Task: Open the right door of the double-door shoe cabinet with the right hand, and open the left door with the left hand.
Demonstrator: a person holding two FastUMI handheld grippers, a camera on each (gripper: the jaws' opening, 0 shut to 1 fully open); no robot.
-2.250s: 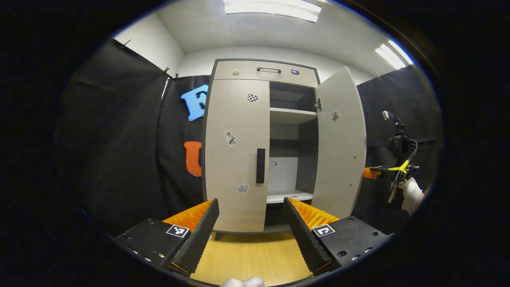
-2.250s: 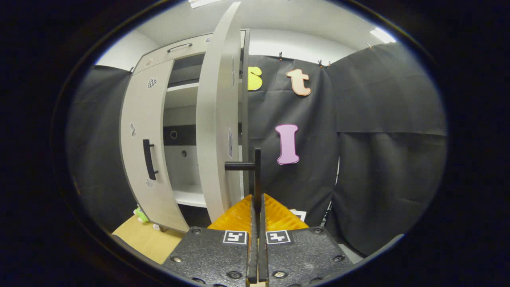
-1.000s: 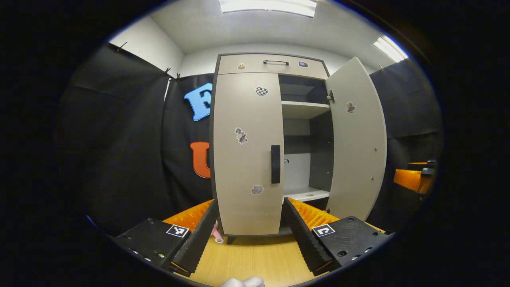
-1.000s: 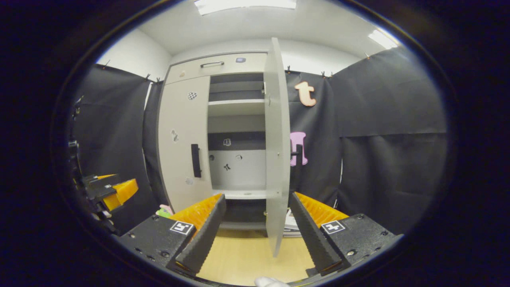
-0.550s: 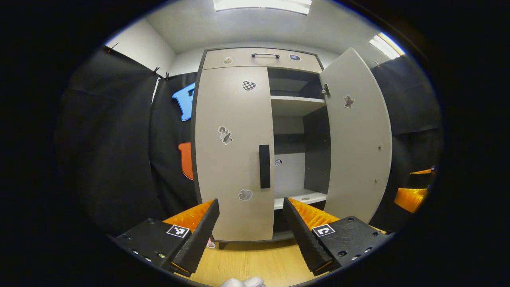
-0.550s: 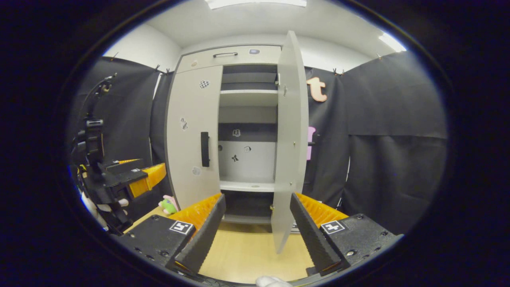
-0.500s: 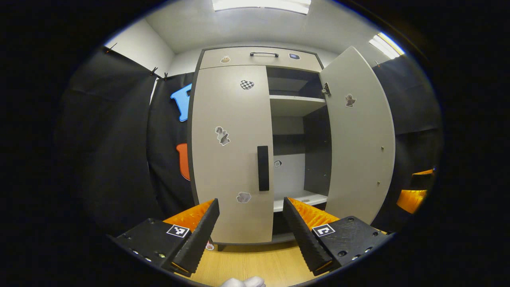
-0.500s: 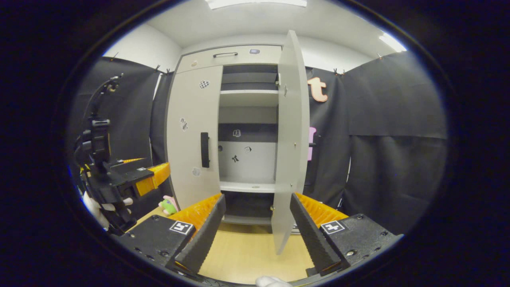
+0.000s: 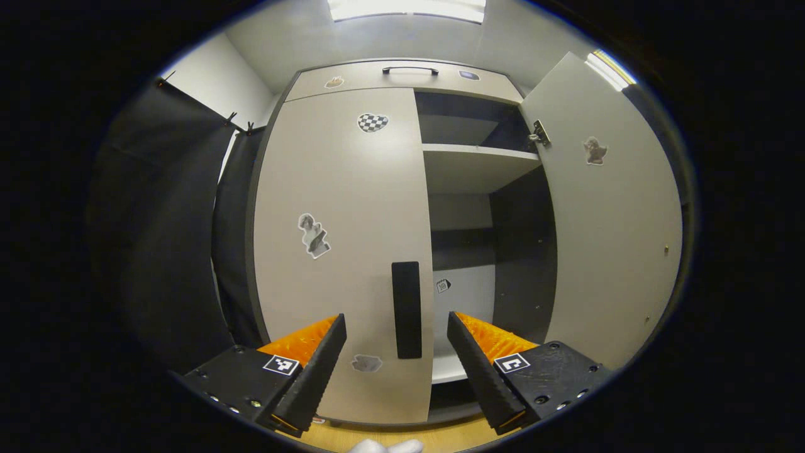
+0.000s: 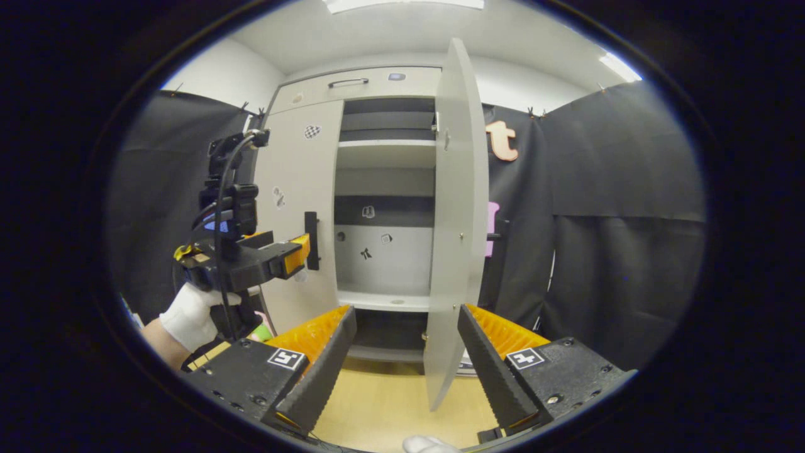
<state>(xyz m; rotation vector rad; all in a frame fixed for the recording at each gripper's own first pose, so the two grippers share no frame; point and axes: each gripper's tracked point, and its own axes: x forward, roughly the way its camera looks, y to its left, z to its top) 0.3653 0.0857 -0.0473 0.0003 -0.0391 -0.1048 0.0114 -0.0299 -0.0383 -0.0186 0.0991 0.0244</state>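
Ceiling light [image 9: 407,9]: long panel, lit — a second strip [image 10: 619,67] off to the right.
Wall [image 10: 220,74]: white, plain.
Cloth [image 10: 622,207]: black, hung from small clips [image 10: 532,112] along its top edge.
Floor [image 10: 390,402]: pale wood.
Toy [image 10: 261,331]: small, green and pink — on the floor by the cabinet [image 10: 385,182] foot, partly hidden.

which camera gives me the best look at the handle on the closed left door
The left gripper view: the left door handle stands large and face-on between the left gripper's open fingers. In the right gripper view the handle looks small and sideways, beside the left gripper.
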